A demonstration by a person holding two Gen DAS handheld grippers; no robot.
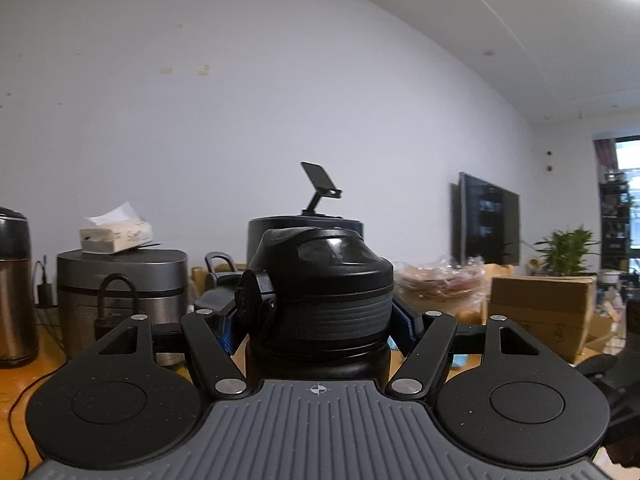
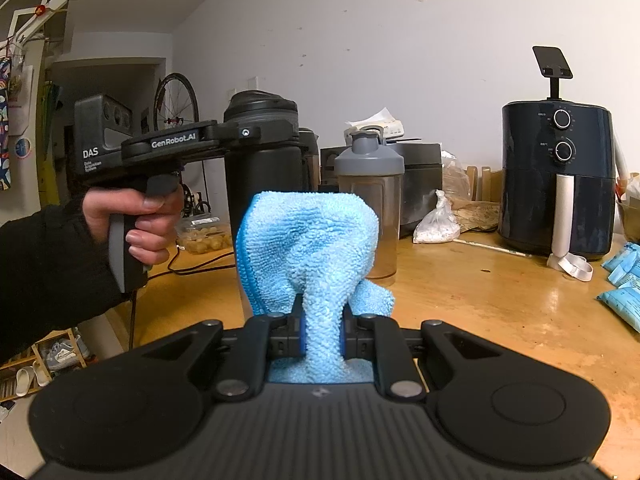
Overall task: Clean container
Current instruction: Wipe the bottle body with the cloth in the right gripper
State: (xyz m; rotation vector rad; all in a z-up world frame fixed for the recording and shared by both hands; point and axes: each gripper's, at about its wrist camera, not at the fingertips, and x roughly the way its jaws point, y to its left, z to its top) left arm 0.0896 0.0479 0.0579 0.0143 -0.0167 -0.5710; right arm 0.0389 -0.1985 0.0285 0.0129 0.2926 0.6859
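My left gripper (image 1: 318,320) clamps the tall black lidded bottle (image 1: 320,280); my right gripper (image 2: 323,338) pinches the blue microfibre cloth (image 2: 308,240). Cloth at frame centre, apart from bottle: wiping seemingly unstarted.

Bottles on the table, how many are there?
2: a black bottle gripped by the left tool, and a grey-lidded shaker bottle standing behind the blue cloth. Others may be hidden.

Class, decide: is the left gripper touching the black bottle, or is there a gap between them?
Touching. In the left wrist view the left gripper has its blue pads pressed against both sides of the black bottle, just under its lid, with no gap showing.
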